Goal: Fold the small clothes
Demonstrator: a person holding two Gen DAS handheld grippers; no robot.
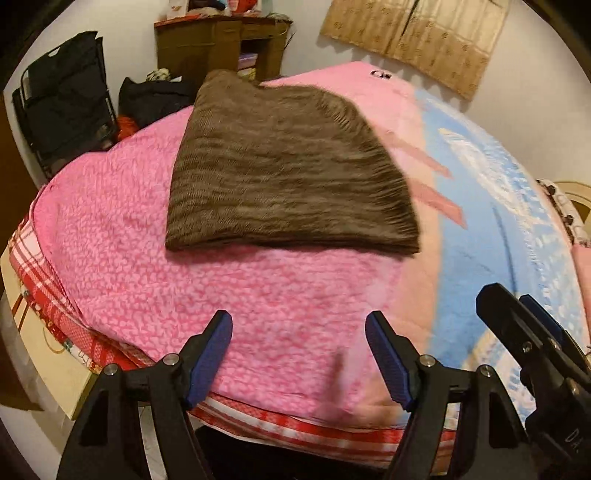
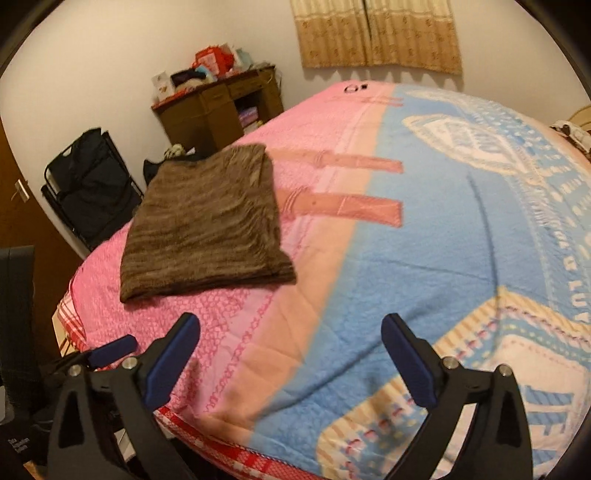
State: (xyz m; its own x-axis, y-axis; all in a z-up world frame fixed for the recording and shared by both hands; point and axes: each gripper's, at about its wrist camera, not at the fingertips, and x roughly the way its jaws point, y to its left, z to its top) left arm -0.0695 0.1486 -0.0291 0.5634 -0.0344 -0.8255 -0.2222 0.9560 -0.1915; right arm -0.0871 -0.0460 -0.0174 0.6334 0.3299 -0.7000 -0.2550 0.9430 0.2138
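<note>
Brown striped garment [image 1: 288, 173] — folded flat into a rough rectangle — on the pink blanket [image 1: 122, 236]

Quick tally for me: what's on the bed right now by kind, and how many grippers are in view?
Folded brown garment: 1
Blanket, pink and blue: 1
Grippers, jaws open and empty: 2, left gripper and right gripper
Total: 4

wooden desk [image 2: 221, 107] beside curtain [image 2: 376, 33]
</note>
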